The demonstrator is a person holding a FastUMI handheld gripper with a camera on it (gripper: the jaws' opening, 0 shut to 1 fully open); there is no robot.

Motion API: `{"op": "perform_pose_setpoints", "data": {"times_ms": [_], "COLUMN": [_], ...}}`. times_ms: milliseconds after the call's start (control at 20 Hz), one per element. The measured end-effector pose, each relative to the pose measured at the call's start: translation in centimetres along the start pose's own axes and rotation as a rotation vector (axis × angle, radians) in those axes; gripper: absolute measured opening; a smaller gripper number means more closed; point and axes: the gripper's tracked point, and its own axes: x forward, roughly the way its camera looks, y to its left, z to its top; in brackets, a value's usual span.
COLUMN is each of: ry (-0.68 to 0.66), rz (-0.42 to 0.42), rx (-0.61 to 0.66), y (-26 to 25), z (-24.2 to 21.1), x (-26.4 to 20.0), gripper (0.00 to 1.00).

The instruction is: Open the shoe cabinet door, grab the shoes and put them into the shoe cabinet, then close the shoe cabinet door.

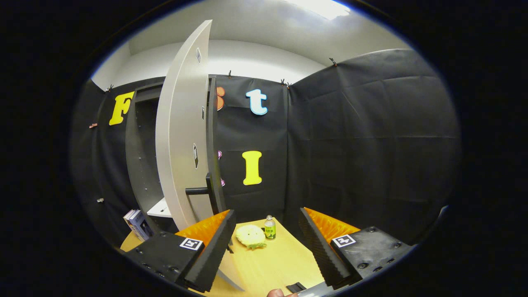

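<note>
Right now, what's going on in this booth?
A person is holding a claw whose fingers are open, with nothing between them. The shoe cabinet stands ahead on the left with its door swung open, the door handle just beyond the left finger. On the wooden table, beyond the fingers, lie a yellow fluffy slipper and a small green bottle beside it. Nothing has been picked up yet. Some books stand by the cabinet's base.

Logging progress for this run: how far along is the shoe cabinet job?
Done: the tall pale grey cabinet door with its dark bar handle stands swung open. In hand: nothing; the gripper has its jaws open and empty above the yellow wooden table. Left: grabbing the shoes, putting them inside, closing the door.
</note>
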Motion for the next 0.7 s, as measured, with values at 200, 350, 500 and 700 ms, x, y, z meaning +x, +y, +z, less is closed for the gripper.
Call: {"op": "perform_pose_setpoints", "data": {"times_ms": [200,350,500,700], "ry": [0.03,0.032,0.043,0.066], "rz": [0.057,0.076,0.108,0.192], "rx": [0.015,0.017,0.023,0.03], "y": [0.9,2.2,4.2,7.6], "z": [-0.5,-0.4,-0.7,-1.1], "x": [0.1,-0.2,-1.0,-1.5], "gripper": [0.97,0.98,0.97,0.98]}}
